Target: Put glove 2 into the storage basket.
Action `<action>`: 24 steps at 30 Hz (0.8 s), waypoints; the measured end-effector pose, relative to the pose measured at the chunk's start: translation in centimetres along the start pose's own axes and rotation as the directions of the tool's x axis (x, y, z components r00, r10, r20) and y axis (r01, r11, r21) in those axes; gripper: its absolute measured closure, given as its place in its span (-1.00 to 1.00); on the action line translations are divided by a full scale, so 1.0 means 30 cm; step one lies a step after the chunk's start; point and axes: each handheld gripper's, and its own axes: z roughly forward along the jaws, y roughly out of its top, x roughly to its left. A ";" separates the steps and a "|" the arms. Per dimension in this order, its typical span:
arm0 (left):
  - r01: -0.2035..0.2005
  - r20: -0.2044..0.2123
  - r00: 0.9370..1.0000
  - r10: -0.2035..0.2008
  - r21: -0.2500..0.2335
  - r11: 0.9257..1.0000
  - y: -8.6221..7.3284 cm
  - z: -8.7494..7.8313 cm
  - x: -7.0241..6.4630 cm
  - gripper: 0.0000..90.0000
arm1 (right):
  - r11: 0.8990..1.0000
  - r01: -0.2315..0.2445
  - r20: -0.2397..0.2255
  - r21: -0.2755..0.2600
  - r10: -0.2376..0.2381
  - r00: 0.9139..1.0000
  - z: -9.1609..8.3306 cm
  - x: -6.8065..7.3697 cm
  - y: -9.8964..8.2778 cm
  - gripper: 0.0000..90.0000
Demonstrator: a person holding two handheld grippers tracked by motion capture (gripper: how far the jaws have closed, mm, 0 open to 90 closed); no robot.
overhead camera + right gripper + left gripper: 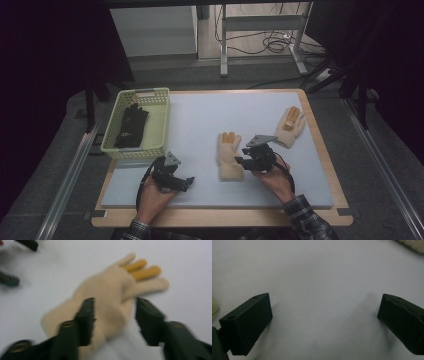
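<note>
Right gripper [113, 315] straddles the near glove's [110, 290] edge, jaws apart, not yet pinching. Left gripper [324, 322] waits released above the table [317, 277]. Next: likely squeeze, lift toward the basket [162, 125].

Cream glove [229, 156] w/ orange fingers; black glove [132, 125]; yellow-green basket [161, 120].

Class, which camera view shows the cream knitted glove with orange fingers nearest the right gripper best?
The high view: the whole cream knitted glove lies flat and sharp. The right gripper view shows it large but blurred between the right gripper jaws. The left gripper view catches just a fuzzy corner.
</note>
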 end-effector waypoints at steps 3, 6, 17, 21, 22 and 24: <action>0.000 0.000 1.000 0.000 0.000 1.000 0.000 0.000 0.000 -1.00 | 1.000 -0.021 -0.030 0.013 0.021 0.999 -0.007 -0.010 -0.046 0.68; 0.000 -0.001 1.000 0.000 -0.001 1.000 0.000 0.000 0.000 -1.00 | 0.999 -0.025 -0.051 0.021 0.026 0.998 0.004 -0.001 -0.075 0.70; 0.000 0.000 1.000 0.000 -0.001 1.000 0.000 0.000 0.000 -1.00 | 0.999 0.031 -0.061 0.010 -0.030 0.998 0.004 0.039 -0.065 0.53; 0.000 0.000 1.000 0.000 0.000 1.000 0.000 0.000 0.000 -1.00 | 0.999 -0.028 -0.026 -0.019 0.028 0.999 0.001 -0.026 -0.030 0.53; 0.000 0.000 1.000 0.000 0.000 1.000 0.000 0.000 0.000 -1.00 | 0.999 -0.028 -0.026 -0.019 0.028 0.999 0.001 -0.026 -0.030 0.53; 0.000 -0.001 1.000 0.000 -0.001 1.000 0.000 0.000 0.000 -1.00 | 0.998 -0.055 -0.019 -0.019 0.054 0.998 0.039 -0.054 -0.009 0.54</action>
